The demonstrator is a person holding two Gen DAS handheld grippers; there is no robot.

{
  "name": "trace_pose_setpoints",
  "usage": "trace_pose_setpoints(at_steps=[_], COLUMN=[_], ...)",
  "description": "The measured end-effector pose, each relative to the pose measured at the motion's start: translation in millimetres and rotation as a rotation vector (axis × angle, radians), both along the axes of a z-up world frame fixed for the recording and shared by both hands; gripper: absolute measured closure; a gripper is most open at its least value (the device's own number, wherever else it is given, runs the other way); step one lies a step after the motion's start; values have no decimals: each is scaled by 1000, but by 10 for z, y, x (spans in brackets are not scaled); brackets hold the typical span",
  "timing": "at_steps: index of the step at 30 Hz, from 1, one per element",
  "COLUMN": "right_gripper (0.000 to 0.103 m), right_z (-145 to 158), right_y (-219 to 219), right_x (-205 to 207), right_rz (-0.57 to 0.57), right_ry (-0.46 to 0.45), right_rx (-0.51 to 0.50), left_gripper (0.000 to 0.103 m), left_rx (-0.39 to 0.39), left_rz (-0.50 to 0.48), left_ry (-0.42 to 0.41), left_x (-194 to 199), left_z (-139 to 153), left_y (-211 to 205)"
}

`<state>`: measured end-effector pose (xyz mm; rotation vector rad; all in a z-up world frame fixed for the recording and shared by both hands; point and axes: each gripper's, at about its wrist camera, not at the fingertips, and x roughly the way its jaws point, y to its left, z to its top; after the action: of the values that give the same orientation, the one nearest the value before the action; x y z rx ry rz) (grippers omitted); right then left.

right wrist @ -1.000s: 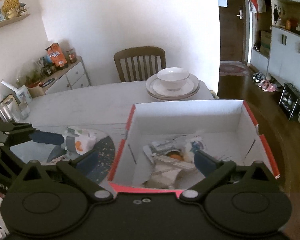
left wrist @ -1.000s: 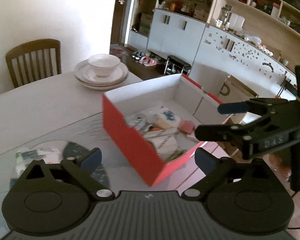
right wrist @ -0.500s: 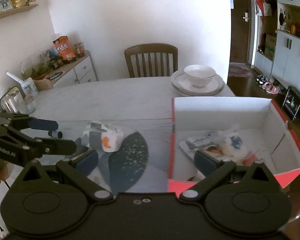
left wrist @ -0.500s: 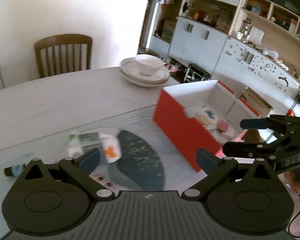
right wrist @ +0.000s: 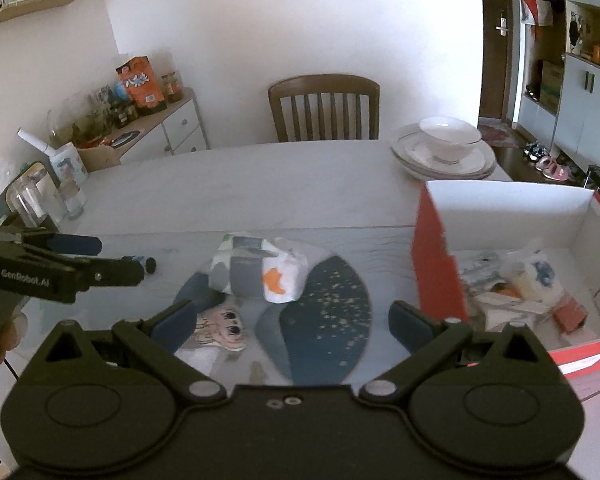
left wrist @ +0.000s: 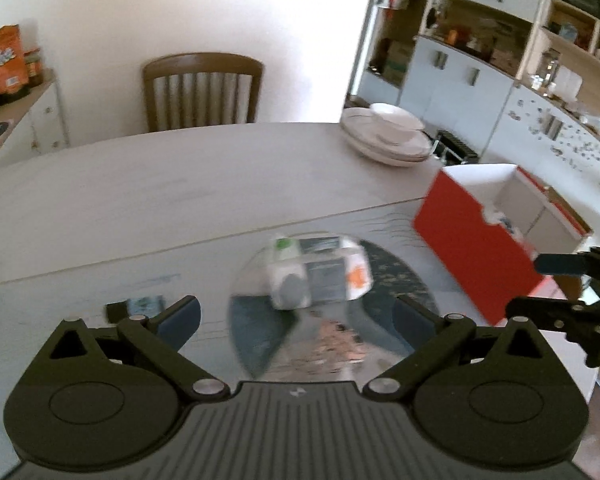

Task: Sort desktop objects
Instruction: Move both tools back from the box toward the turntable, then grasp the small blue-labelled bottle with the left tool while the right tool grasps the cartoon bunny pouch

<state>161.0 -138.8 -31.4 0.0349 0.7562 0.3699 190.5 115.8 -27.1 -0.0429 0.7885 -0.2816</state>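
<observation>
A soft white packet point(left wrist: 320, 276) with grey and orange patches lies on a dark blue round mat point(right wrist: 324, 320) on the table. My left gripper point(left wrist: 296, 316) hangs open just before it, holding nothing. My right gripper point(right wrist: 294, 324) is open too, close over the mat, with the packet point(right wrist: 260, 274) ahead of its fingers. A red box point(right wrist: 436, 264) with a white inside stands to the right and holds several wrapped items point(right wrist: 520, 280). A cartoon-face card point(right wrist: 220, 326) lies by the right gripper's left finger. A small dark bottle point(left wrist: 136, 306) lies left of the mat.
Stacked plates with a white bowl point(right wrist: 444, 152) sit at the table's far right corner. A wooden chair point(right wrist: 324, 108) stands behind the table. A cluttered sideboard point(right wrist: 140, 120) and jars point(right wrist: 32, 200) are at the left. The left gripper point(right wrist: 120, 258) shows at the left edge.
Both views have swung left, from over the red box to the packet on the dark mat. The box now sits at the right edge. Both grippers stayed open.
</observation>
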Motion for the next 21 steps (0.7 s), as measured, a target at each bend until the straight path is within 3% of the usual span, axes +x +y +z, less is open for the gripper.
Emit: trace_pose_setpoints(at_steps=[8, 15, 21], right_gripper=[1, 1, 1], right_z=[-113, -266, -420], right_y=[310, 615, 791], right_x=[60, 176, 292], right_rz=[-6, 20, 34], right_ry=[18, 29, 54], right_rx=[-6, -37, -66], left_gripper=[0, 0, 1], left_rx=[10, 91, 88], left_rz=[59, 94, 170], left_ry=[-13, -8, 42], left_x=[80, 195, 371], left_z=[-187, -381, -587], left_y=[394, 560, 795])
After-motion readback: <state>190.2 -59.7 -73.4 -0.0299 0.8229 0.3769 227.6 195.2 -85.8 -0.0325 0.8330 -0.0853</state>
